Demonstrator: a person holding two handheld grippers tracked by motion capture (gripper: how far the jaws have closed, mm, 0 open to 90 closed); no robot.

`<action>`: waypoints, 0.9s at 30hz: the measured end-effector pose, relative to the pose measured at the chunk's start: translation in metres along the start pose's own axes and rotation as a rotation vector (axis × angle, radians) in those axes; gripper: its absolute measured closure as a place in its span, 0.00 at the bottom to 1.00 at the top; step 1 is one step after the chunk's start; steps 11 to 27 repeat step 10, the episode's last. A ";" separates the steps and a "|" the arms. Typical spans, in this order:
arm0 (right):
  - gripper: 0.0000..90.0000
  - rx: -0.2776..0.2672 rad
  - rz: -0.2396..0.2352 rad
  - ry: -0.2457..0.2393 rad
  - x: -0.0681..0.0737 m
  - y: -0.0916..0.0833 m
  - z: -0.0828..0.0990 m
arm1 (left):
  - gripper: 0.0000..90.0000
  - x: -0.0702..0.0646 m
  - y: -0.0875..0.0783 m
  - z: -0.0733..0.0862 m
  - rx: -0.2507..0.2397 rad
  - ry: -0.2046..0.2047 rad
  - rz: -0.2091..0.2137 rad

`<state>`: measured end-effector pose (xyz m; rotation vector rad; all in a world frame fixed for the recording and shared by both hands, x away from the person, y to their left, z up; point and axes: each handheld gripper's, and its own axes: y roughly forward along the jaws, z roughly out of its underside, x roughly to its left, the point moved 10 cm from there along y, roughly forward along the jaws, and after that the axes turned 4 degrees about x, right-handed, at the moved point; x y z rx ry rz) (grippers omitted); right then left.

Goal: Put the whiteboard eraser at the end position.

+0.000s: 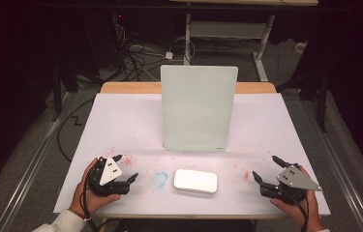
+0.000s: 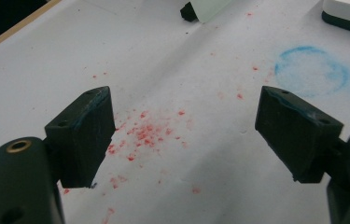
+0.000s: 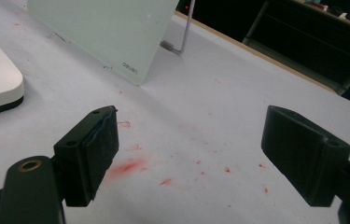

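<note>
1. My left gripper (image 1: 127,168), lower left of the frame, jaws spread, grasping nothing.
2. My right gripper (image 1: 265,169), lower right, spread too.
3. White eraser (image 1: 195,181) lies bottom centre, between them.

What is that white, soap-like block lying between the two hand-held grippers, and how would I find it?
Start at the upright pale glass board standing mid-table. Just in front of it, near the table's front edge, lies the white eraser block, flat, with rounded corners and a dark underside. A faint blue ring stain on its left sets it apart from the red specks around.
</note>
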<state>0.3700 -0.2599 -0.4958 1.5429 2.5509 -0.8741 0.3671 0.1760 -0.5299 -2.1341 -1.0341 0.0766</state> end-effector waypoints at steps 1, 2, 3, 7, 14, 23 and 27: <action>0.22 0.000 -0.001 -0.001 0.000 0.000 0.000 | 0.21 0.000 0.000 0.000 0.001 0.003 -0.001; 0.22 0.000 -0.001 -0.003 0.000 0.000 0.000 | 0.21 0.001 0.001 0.000 0.003 0.003 -0.002; 0.22 0.000 0.000 -0.003 0.000 0.000 0.000 | 0.21 0.001 0.001 0.000 0.004 0.003 -0.003; 0.22 0.004 -0.001 -0.002 0.000 0.001 0.001 | 0.21 0.002 0.004 0.000 0.009 -0.001 -0.001; 0.22 0.005 0.001 0.000 -0.001 0.001 0.002 | 0.21 0.002 0.005 0.000 0.012 -0.002 0.000; 0.22 0.005 0.001 0.000 -0.001 0.001 0.002 | 0.21 0.002 0.005 0.000 0.012 -0.002 0.000; 0.22 0.005 0.001 0.000 -0.001 0.001 0.002 | 0.21 0.002 0.005 0.000 0.012 -0.002 0.000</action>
